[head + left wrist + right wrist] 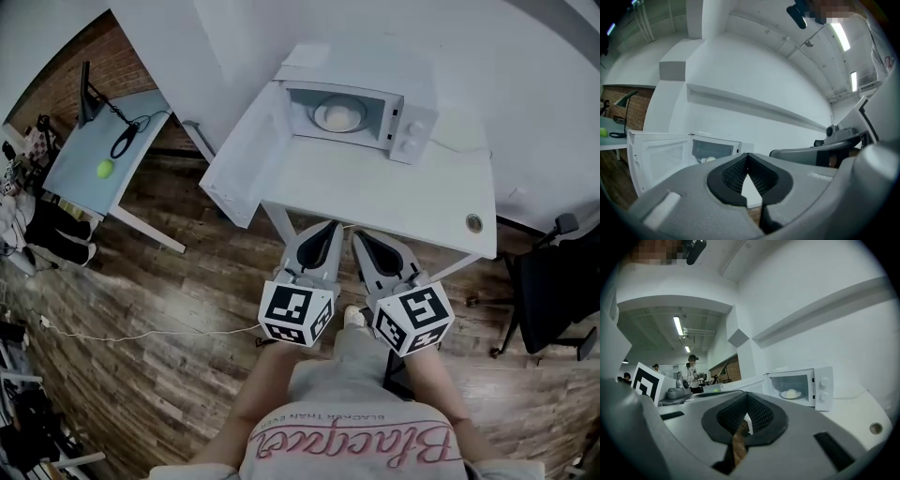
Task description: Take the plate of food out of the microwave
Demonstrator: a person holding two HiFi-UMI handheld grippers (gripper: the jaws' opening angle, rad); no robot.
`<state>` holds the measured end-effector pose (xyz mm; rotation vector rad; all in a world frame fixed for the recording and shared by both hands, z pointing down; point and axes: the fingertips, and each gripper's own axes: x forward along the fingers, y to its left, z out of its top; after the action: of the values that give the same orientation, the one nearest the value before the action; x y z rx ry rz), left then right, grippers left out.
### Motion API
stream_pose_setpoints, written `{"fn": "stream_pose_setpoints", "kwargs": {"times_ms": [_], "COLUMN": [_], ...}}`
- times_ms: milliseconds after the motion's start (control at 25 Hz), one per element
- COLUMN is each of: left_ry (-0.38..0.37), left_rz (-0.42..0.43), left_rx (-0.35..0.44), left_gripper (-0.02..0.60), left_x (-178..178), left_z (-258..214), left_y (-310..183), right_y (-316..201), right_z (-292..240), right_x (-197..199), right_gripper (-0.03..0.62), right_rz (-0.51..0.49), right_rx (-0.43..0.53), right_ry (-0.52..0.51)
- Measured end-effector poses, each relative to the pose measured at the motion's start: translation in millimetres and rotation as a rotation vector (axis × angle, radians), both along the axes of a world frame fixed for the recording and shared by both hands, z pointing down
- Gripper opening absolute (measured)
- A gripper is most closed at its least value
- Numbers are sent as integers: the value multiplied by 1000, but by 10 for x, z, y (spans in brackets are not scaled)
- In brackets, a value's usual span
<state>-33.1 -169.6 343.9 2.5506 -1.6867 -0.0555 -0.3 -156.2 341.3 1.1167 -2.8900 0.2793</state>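
White plate of food (338, 116) sat inside the microwave (410, 132), about mid-cavity, with a pale rounded mound on it. Neither gripper touched it. The right gripper view showed the same: plate on the cavity floor, left of the two-knob control panel.

Microwave door (246, 165) was swung wide open to the left in the head view. The unit stood at the back of a white table (394, 202), against the white wall. A round grommet hole (473, 223) was near the table's front right corner.

Left gripper (330, 229) and right gripper (359, 237) were side by side at the table's near edge, both aimed at the microwave and well apart from it.
- Left: jaw tips pressed together, nothing between them.
- Right: jaws also fully closed, nothing gripped.

Marker cubes sat at the rear of each gripper, just in front of the person's torso.

Further out:
- Wood-plank floor (169, 300) ran under everything, with a thin white cable (141, 335) lying across it.
- A light-blue side table (84, 164) at far left carried a green ball (105, 169) and a black cable loop (125, 141).
- A black office chair (553, 291) was at right, beside the white table.
- Brick wall (75, 66) ran behind the side table.
- The right gripper view also caught people (691, 371) standing far back in the room.
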Motion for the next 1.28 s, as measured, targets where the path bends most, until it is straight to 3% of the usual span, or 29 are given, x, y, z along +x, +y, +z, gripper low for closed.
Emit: {"fn": "stream_pose_setpoints", "kwargs": {"times_ms": [400,840,1280], "left_ry": [-12,-17,-6], "left_rz": [8,-84,-77], "left_rx": [-1,-21,-16], "left_gripper": [6,6,6], "left_x": [194,77,160], "left_z": [-23,29,65], "left_y": [-636,-1285,-1516], "right_y": [-629,-1232,-1470], "right_z": [-11,2,17], "right_x": [125,106,122], "right_gripper": [11,11,11], "right_rz": [-22,-81,-128], "right_rx": [-2,10,2], "right_ry": [-2,13,-10]}}
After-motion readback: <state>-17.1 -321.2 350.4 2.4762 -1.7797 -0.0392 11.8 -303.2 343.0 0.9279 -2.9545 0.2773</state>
